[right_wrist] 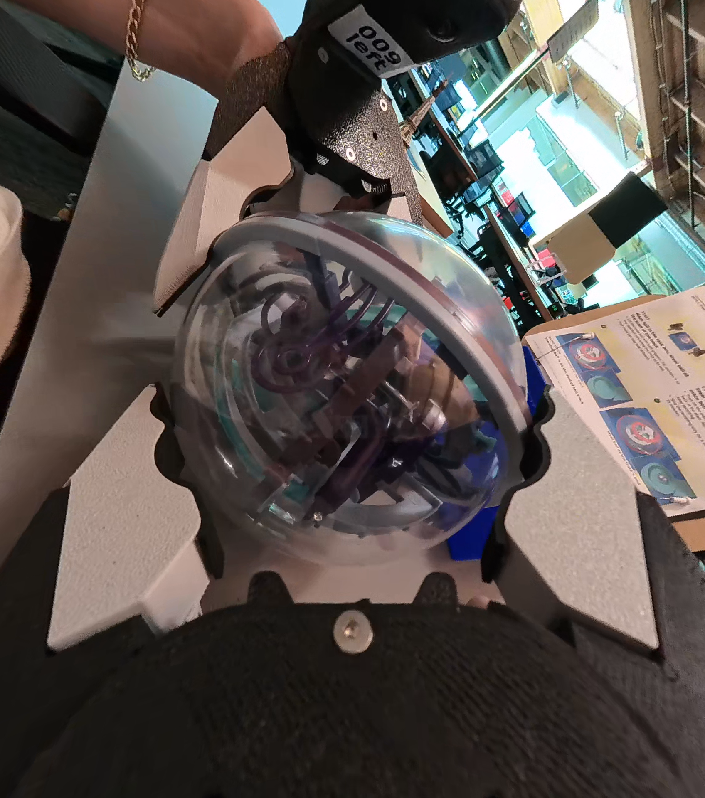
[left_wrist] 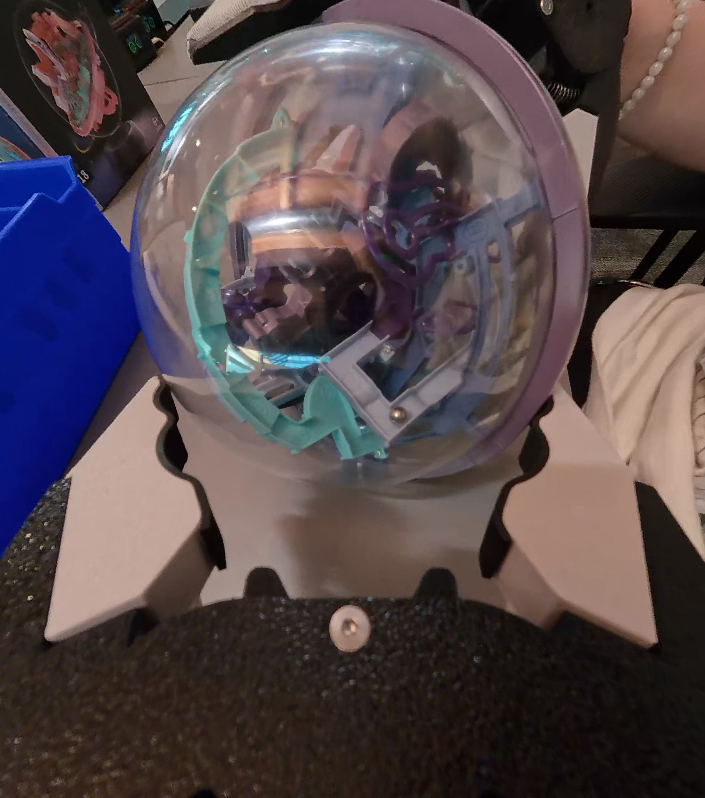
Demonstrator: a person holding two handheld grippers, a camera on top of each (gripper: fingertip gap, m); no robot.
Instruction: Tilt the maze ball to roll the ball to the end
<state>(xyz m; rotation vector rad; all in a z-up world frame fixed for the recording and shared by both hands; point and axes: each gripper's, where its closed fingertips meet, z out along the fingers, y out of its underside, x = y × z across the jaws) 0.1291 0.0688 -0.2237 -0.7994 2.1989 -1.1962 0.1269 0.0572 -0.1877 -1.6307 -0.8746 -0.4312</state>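
The clear plastic maze ball (left_wrist: 355,259), a transparent sphere with a lilac band round its middle and coloured tracks inside, is the thing everything else sits around. It is held off the white table (right_wrist: 40,354) between the two grippers, one on each side of it.

The left gripper (left_wrist: 353,406) has its two white fingers (left_wrist: 126,466) spread wide round the lower half of the sphere, and the dark wavy pads on their inner edges lie against the shell on both sides, so the sphere is clamped there. From the right wrist view the right gripper (right_wrist: 353,432) does the same from the opposite side: its pale fingers (right_wrist: 579,496) are spread to the sphere's width, with the dark pads pressed to the shell at left and right. In that view the left gripper shows beyond the sphere, its white fingers reaching onto the far side of the lilac band.

Inside the sphere, a small shiny steel ball (left_wrist: 398,415) rests in the corner of a grey angled track (left_wrist: 368,380), low in the sphere, just right of a teal curved track (left_wrist: 212,302).

Left of the sphere stands a blue plastic bin (left_wrist: 31,302), and behind that a dark printed box (left_wrist: 61,86). In the right wrist view a printed instruction sheet (right_wrist: 666,388) lies to the sphere's right.
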